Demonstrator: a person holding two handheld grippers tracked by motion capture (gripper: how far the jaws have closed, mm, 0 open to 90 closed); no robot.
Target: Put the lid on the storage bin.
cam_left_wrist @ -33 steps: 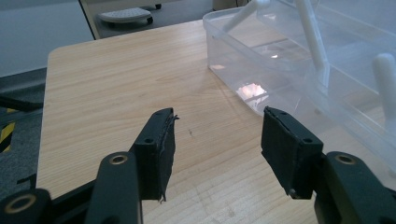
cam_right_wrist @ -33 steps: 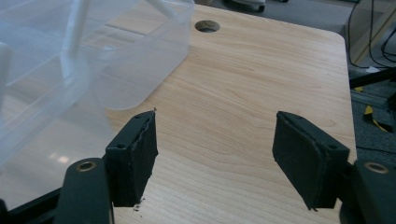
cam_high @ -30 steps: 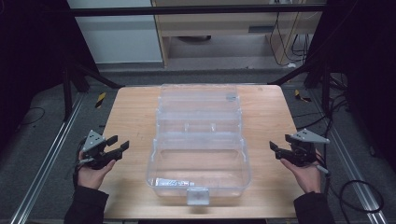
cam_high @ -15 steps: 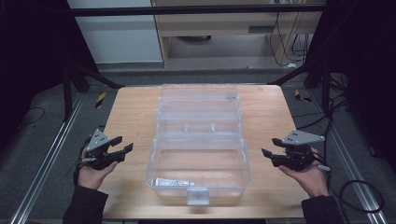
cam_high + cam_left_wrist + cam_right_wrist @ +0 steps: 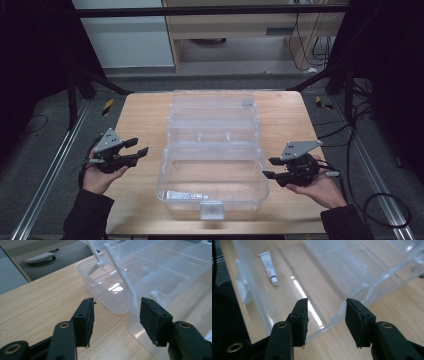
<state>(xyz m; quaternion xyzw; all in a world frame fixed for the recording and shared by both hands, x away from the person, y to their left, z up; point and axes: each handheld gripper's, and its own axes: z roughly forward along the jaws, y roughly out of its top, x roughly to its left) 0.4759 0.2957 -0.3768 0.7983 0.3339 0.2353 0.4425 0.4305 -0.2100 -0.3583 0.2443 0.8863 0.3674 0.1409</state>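
A clear plastic organiser box [image 5: 215, 150] stands opened out in tiers along the middle of the wooden table [image 5: 145, 115]. Its near bin [image 5: 212, 180] holds a small white tube [image 5: 184, 195], which also lies at the top left of the right gripper view as the tube [image 5: 269, 267]. My left gripper [image 5: 139, 147] is held open just left of the box, jaws pointing at the box wall [image 5: 120, 300]. On the other side, my right gripper [image 5: 270, 168] is open beside the near bin's right wall [image 5: 352, 312], nothing between its jaws.
A white latch tab [image 5: 212, 210] hangs off the bin's front edge near the table's front. Bare wood lies to both sides of the box. Dark frame legs [image 5: 75, 95] and cables [image 5: 380, 200] stand around the table on the grey floor.
Both grippers have moved inward toward the box; the right one has also dropped nearer to the front bin's right wall. The box has not moved.
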